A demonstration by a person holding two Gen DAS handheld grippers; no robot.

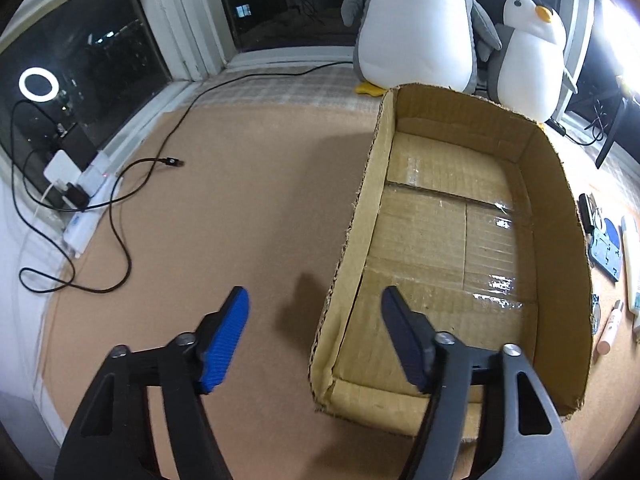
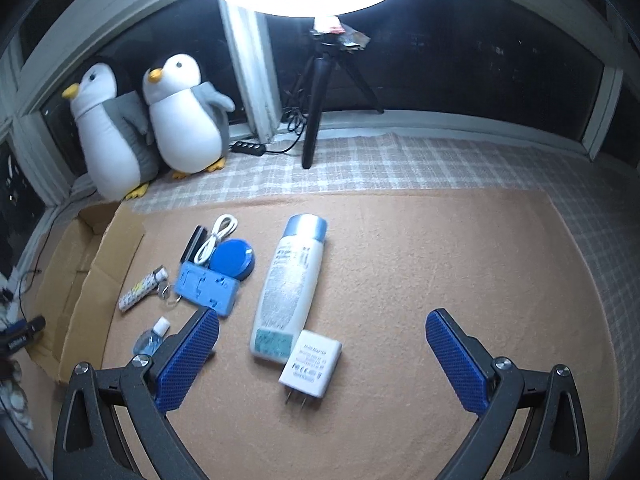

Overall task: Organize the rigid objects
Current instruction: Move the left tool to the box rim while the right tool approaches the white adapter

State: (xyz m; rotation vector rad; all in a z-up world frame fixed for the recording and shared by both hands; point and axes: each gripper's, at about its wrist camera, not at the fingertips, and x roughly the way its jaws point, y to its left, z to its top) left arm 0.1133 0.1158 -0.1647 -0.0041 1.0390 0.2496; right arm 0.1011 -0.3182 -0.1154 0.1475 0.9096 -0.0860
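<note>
white charger point(image 2: 310, 364) between right gripper point(image 2: 322, 330) fingers

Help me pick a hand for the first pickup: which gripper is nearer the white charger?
Right. The right gripper has the white charger between its open fingers; the left gripper straddles the cardboard box wall, away from it.

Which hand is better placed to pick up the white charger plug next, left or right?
Right, most likely. The right gripper is open with the white charger plug lying between its fingers. The left gripper straddles the near left wall of the empty cardboard box, away from the items.
</note>
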